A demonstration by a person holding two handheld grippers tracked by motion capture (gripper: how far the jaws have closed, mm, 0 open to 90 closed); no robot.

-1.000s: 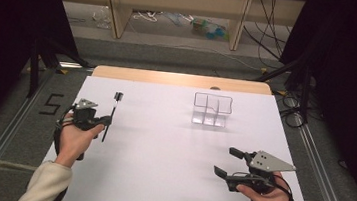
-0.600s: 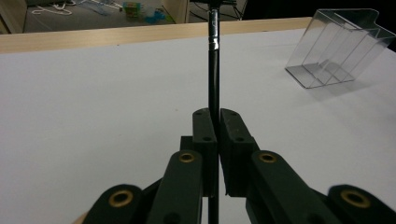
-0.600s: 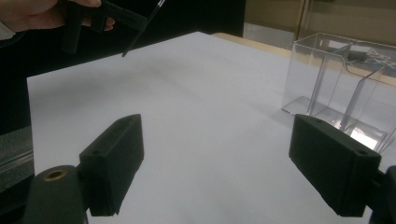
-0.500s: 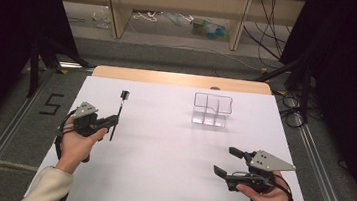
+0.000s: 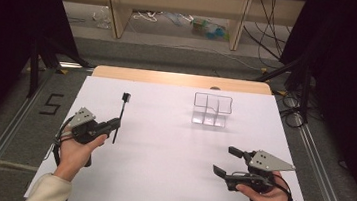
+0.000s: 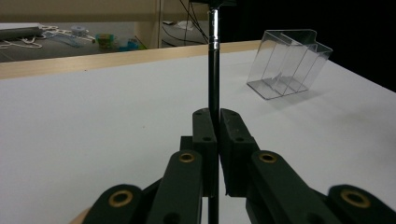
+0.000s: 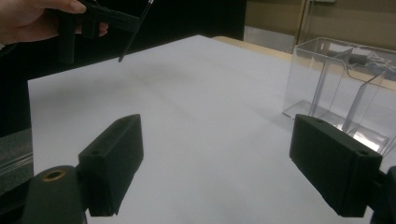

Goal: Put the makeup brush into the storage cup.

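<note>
Your left gripper (image 5: 111,125) is pinching a thin black stick with a silver band and a small black head (image 5: 120,115). The stick runs right between the two fingers (image 6: 205,133), which are squeezed tight on it, and its head points up toward 12 o'clock. It hangs above the white table (image 5: 161,154). The clear plastic box with dividers (image 5: 212,109) stands at about 2 o'clock from the stick, well apart. Your right gripper (image 5: 228,161) has its fingers (image 7: 112,161) wide apart, with nothing between them.
</note>
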